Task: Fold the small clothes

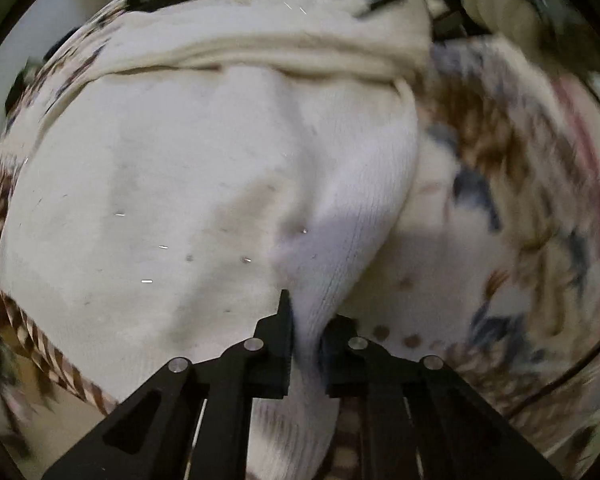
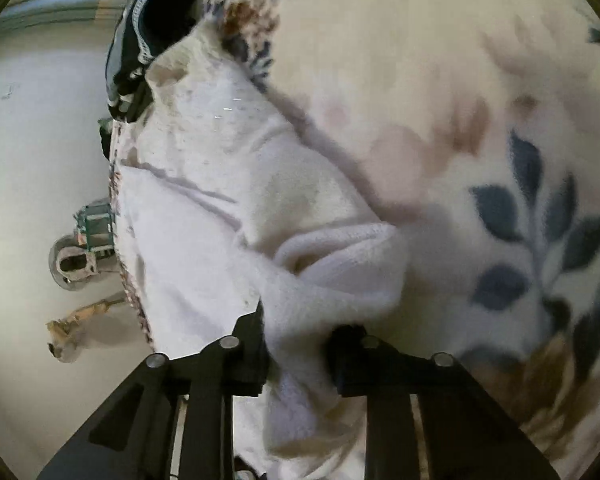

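A white knit garment [image 1: 204, 184] lies spread on a patterned blanket [image 1: 512, 184]. My left gripper [image 1: 306, 332] is shut on a fold of its white ribbed edge, which bunches up between the black fingers. In the right wrist view the same white garment [image 2: 228, 208] lies rumpled, with a rolled cuff or hem [image 2: 340, 248] near the fingers. My right gripper [image 2: 296, 340] is shut on a bunch of this white cloth. The garment's far side is folded over in a cream band [image 1: 284, 52].
The blanket [image 2: 480, 120] has blue leaves and brown prints and covers the surface. A dark garment with light stitching [image 2: 152, 20] lies at the far end. Off the left edge is pale floor [image 2: 32, 152] with a round metal item [image 2: 70, 260] and a small tan object [image 2: 68, 332].
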`<move>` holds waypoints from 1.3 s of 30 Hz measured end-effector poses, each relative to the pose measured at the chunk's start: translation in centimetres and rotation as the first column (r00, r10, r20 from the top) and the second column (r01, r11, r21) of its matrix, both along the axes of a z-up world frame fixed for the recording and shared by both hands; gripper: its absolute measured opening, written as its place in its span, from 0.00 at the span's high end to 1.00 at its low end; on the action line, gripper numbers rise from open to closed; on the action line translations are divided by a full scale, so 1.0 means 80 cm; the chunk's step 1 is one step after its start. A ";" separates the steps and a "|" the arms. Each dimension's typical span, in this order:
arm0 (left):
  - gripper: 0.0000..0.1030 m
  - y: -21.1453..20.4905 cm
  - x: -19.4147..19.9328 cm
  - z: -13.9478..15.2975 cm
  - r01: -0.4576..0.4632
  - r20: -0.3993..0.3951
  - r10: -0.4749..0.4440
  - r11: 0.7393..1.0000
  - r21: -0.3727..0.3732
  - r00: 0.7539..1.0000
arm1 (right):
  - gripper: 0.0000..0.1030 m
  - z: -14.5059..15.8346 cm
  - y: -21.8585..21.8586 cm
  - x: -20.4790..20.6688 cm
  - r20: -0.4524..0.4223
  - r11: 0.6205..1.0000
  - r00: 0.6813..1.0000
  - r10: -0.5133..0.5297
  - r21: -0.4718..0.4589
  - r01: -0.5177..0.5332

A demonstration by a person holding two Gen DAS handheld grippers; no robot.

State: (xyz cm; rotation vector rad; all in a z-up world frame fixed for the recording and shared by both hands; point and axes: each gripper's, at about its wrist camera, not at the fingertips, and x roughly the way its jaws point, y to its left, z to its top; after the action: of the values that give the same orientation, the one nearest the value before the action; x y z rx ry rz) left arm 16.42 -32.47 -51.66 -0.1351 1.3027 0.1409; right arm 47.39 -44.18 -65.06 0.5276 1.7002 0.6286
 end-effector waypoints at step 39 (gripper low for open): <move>0.68 0.509 -0.041 -0.011 -0.374 -0.138 0.359 0.754 -0.540 0.923 | 0.37 0.107 0.501 0.072 0.085 0.937 0.989 0.123 -0.338 -0.087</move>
State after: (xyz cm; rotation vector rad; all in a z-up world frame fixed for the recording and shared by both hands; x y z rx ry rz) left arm 13.12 8.25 -52.51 -0.9045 1.2994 0.0906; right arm 53.18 -4.10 -56.47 0.1594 1.6972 0.4216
